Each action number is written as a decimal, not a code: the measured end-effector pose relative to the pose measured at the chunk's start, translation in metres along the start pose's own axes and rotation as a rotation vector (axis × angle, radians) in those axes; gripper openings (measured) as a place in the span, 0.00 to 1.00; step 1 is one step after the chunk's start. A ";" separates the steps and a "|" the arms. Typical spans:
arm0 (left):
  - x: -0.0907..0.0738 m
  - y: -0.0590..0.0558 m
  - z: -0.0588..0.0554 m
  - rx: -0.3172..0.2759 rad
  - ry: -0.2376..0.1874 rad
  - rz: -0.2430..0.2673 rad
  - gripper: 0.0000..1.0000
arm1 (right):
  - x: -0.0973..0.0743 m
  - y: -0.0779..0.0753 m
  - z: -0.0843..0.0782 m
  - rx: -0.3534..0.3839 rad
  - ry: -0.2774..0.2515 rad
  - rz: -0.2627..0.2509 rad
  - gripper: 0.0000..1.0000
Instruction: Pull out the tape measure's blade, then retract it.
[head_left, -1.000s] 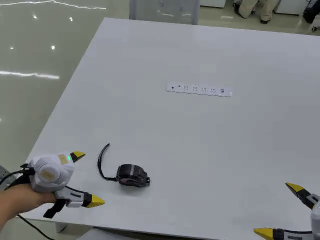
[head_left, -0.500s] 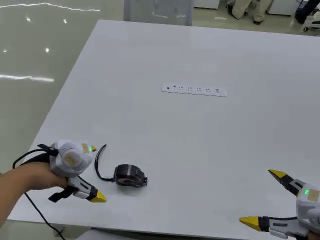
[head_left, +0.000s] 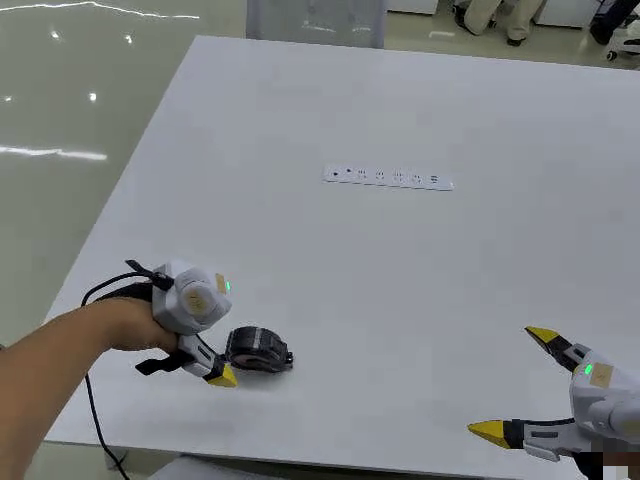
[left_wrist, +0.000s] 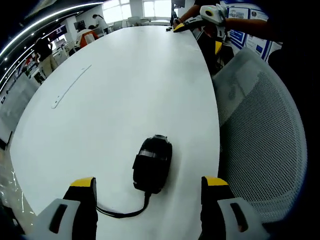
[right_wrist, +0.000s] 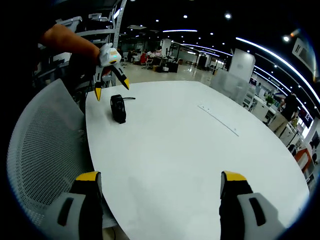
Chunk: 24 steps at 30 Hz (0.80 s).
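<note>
White workbench (head_left: 400, 280) carries a black tape measure (left_wrist: 152, 162) near its front left corner; print on the case is unreadable. Left gripper (left_wrist: 149, 180) jaws are spread, flanking the tape measure without contact. Right gripper (right_wrist: 161, 176) jaws are spread, well apart from it. Power strip (head_left: 388, 179) markings are too small to read

A: Tally on the tabletop (head_left: 400, 270)?
B: Tape measure (head_left: 258, 350), one. Power strip (head_left: 388, 179), one.
A: Grippers?
B: Two: left gripper (right_wrist: 112, 86), right gripper (head_left: 515, 382); two jaws each.
A: Else?
B: Mesh chair (left_wrist: 260, 130), one. Tabletop, one.
</note>
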<state>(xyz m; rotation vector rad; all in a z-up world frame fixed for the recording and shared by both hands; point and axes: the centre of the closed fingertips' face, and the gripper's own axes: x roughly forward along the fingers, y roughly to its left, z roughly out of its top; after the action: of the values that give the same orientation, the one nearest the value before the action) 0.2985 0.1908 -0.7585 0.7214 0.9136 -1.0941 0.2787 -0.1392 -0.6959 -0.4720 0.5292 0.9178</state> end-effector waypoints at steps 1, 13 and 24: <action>0.002 -0.001 0.001 0.004 0.007 -0.007 0.81 | 0.000 0.000 0.001 0.003 -0.002 0.003 1.00; 0.020 -0.009 0.010 0.035 0.064 -0.079 0.69 | 0.006 0.008 0.006 -0.025 -0.028 0.036 0.99; 0.034 -0.007 0.011 0.066 0.105 -0.084 0.56 | 0.022 0.018 0.008 -0.067 -0.004 0.082 0.97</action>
<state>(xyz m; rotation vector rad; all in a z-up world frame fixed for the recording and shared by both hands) 0.3009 0.1649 -0.7843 0.8064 1.0083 -1.1738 0.2761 -0.1118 -0.7058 -0.5122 0.5185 1.0169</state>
